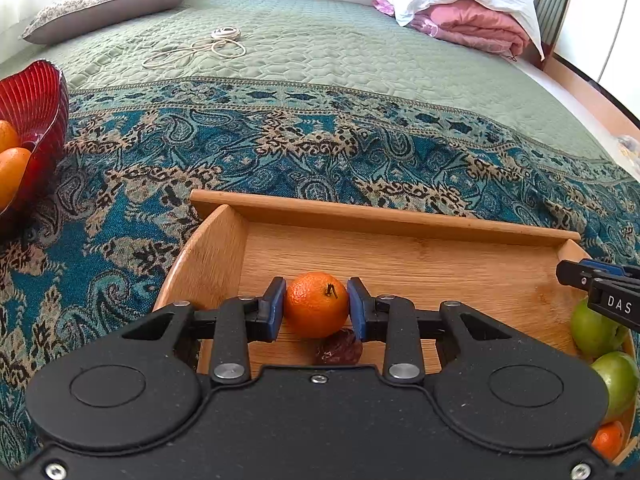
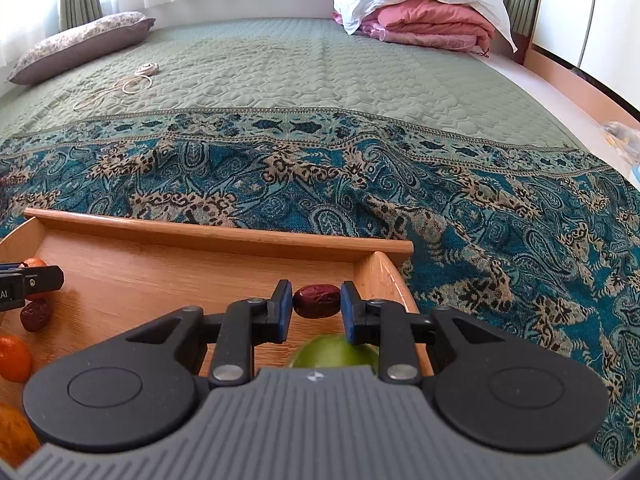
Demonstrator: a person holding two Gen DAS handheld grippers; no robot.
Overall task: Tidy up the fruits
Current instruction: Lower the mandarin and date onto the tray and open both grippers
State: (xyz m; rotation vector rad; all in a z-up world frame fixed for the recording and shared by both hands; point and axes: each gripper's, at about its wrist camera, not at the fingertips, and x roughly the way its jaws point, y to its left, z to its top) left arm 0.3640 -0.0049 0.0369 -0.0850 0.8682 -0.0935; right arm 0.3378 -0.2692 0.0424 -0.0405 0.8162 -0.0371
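In the left wrist view my left gripper (image 1: 317, 307) is shut on a small orange mandarin (image 1: 316, 305) inside the wooden tray (image 1: 384, 216); a dark red date (image 1: 338, 348) lies just under it. In the right wrist view my right gripper (image 2: 316, 307) is shut on a red date (image 2: 317, 300) near the tray's right wall (image 2: 380, 276), above a green apple (image 2: 334, 352). The other gripper's tip shows at each view's edge (image 1: 600, 286) (image 2: 30, 282).
A red glass bowl (image 1: 38, 100) holding oranges (image 1: 10, 168) stands left of the tray. Two green apples (image 1: 596, 330) and a mandarin (image 1: 608, 438) lie at the tray's right; a date (image 2: 36, 315) and mandarins (image 2: 14, 356) at its left. Cable (image 1: 200, 46), pillow and folded bedding lie far back.
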